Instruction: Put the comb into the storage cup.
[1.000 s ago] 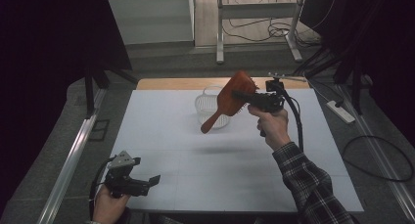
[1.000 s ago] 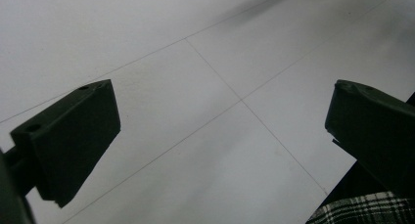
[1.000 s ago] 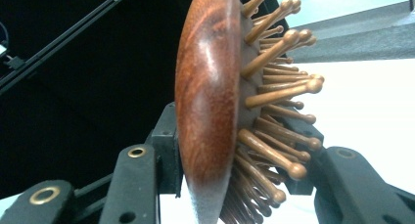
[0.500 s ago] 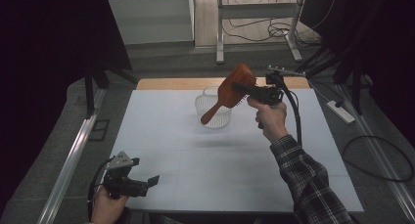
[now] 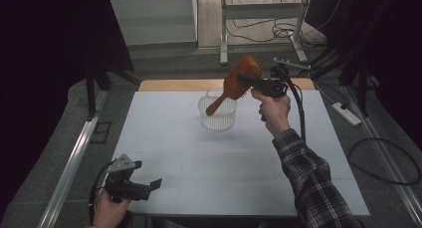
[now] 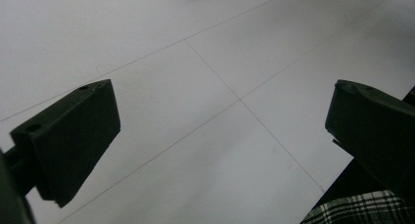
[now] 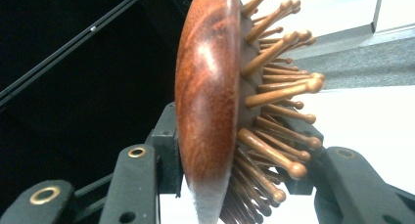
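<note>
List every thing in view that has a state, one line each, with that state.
Wooden hairbrush: clamped by its head, lifted off the table, handle slanting down over the basket.
White basket: upright on the table, nothing visible inside.
Right gripper: shut on the brush head, back on one side, bristles on the other.
Left gripper: open, holding nothing, low over the white table.

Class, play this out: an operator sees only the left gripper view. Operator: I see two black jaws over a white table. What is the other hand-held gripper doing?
Observer: The right hand-held gripper is shut on a wooden hairbrush, held up in the air.
Operator: Where is the brush heading?
Observer: Its handle points down toward a clear basket at the far side of the table.
Operator: How is it gripped?
Observer: One jaw presses its smooth back, the other its pins.
</note>
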